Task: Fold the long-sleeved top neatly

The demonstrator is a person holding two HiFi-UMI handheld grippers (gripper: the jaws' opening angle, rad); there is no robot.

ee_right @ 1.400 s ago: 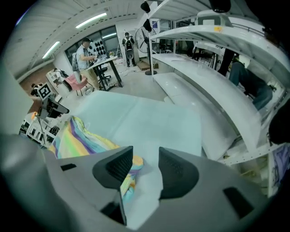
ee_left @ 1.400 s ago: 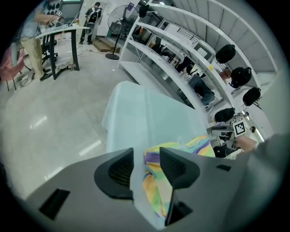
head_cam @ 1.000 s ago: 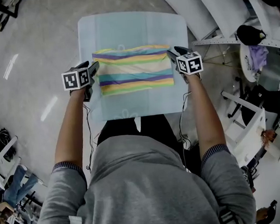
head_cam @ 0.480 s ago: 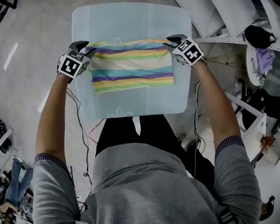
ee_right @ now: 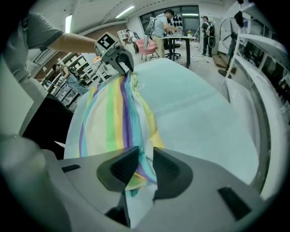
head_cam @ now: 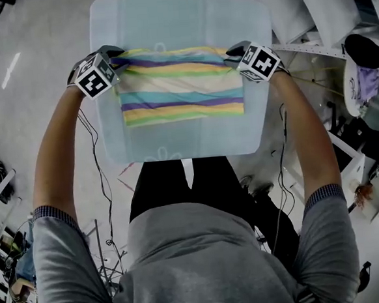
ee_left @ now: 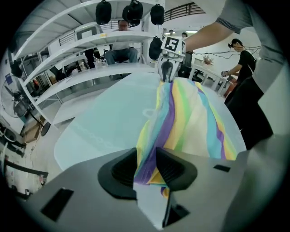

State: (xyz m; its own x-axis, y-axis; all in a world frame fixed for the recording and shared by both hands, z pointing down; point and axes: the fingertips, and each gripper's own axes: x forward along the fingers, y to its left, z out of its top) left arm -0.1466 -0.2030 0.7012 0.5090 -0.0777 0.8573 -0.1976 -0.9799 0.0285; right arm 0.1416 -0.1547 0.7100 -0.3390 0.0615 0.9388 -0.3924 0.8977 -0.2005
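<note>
Striped top (head_cam: 181,83) lies part-folded on the worktop (head_cam: 179,14), upper middle of the frame. The fingers (ee_left: 174,170) of the left gripper (head_cam: 119,55) and right gripper (head_cam: 230,49) have just been closing and now pinch its far corners. The next move is likely to fold that edge evenly toward the near hem.

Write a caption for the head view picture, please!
Left tongs and right tongs, just closing, pinch the striped top's far corners on the table.

The top (head_cam: 181,83) is rocking purple, yellow, green, cream and teal stripes; the table (head_cam: 179,14) is looking pale blue.
</note>
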